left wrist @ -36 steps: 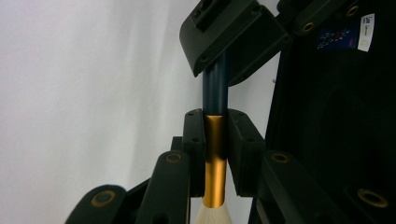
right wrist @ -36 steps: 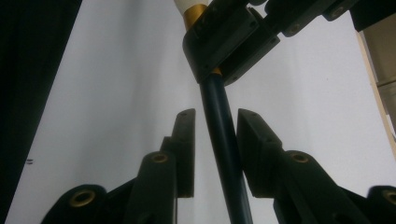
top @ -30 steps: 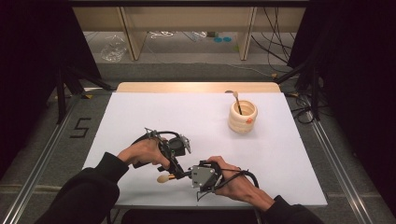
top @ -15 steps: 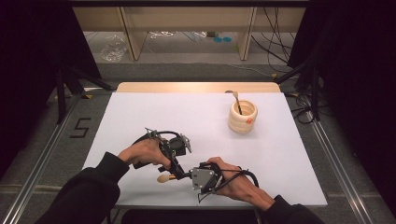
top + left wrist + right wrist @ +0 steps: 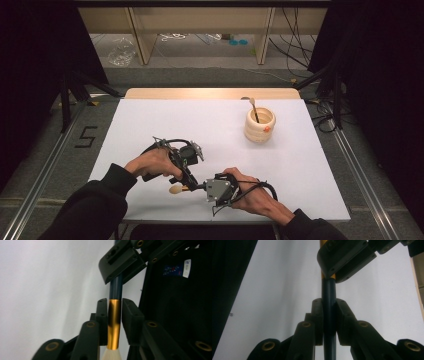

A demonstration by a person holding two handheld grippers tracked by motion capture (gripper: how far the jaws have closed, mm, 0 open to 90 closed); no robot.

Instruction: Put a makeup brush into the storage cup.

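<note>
Clearly, brush (image 5: 114,325): dark blue handle, gold ferrule, pale bristles.

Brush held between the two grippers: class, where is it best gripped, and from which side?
Grip the brush's dark blue handle, square across it from the end away from the bristles, as the right gripper does: that shaft is straight, round and slim. The left gripper, whose jaws have just been opening, flanks the gold ferrule.

Bright overhead light whitens my table (image 5: 150,125); surroundings fall dark. Close-ups along my tongs are soft, jaws silhouetted.
</note>
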